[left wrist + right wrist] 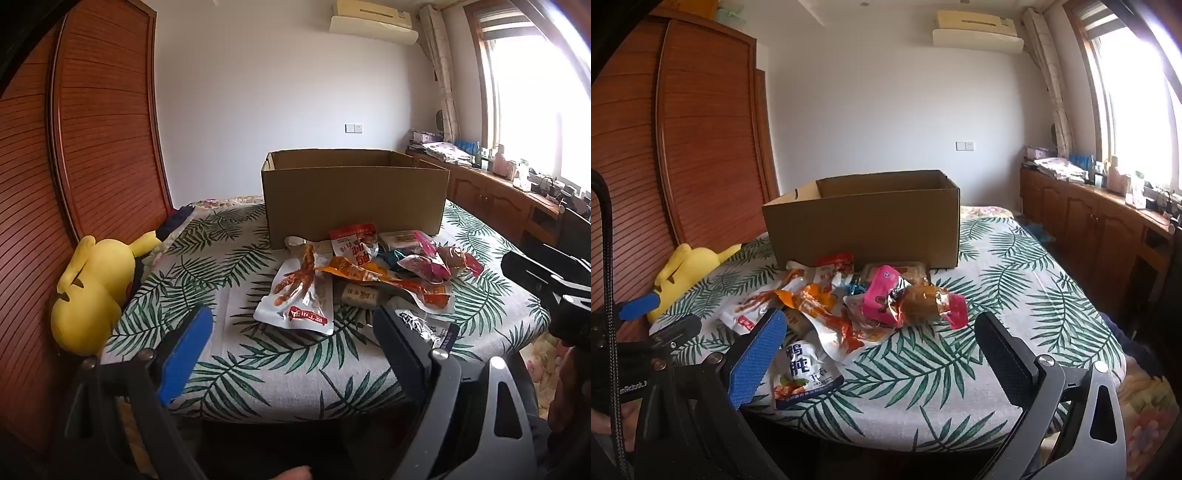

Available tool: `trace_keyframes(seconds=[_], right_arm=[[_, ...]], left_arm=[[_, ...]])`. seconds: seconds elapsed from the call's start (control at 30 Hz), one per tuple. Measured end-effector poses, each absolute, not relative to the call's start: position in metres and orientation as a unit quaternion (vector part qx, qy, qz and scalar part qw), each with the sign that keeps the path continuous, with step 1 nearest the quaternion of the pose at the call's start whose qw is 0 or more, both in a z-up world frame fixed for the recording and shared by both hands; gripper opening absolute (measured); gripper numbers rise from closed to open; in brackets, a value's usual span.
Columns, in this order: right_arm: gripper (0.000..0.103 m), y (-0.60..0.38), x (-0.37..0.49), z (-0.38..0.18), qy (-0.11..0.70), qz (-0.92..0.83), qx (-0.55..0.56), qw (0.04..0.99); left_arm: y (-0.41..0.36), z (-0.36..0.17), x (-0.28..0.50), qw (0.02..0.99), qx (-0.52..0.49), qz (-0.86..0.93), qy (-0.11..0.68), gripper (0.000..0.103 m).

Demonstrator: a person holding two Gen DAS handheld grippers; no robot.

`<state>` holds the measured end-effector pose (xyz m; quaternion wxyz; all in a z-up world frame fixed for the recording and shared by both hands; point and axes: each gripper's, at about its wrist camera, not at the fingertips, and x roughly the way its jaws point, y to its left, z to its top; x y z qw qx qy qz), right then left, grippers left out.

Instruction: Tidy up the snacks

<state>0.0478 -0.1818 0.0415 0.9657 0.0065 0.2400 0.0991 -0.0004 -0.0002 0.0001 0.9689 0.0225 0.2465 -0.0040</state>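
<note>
From your left wrist view, the left gripper (291, 332) has its jaws spread wide and empty, short of the snack pile (369, 269) lying on the bed (229, 354) just in front of the open cardboard box (351, 195). The chicken-foot pouch (299, 291) lies nearest.

From your right wrist view, the right gripper (879, 343) is likewise fully open with nothing held. The packets overlap, so closing low could snag bedcover or drag two slippery pouches at once.

Home bedroom: bed (229, 369), wardrobe (92, 147).
</note>
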Motion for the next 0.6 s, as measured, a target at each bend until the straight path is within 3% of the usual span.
trace_keyframes(seconds=[0.6], right_arm=[[0.103,-0.1845,0.0469,0.0434,0.241,0.094,0.001,0.966]], left_arm=[[-0.0019,0.0088,-0.0044,0.97,0.023,-0.004,0.243,0.089]])
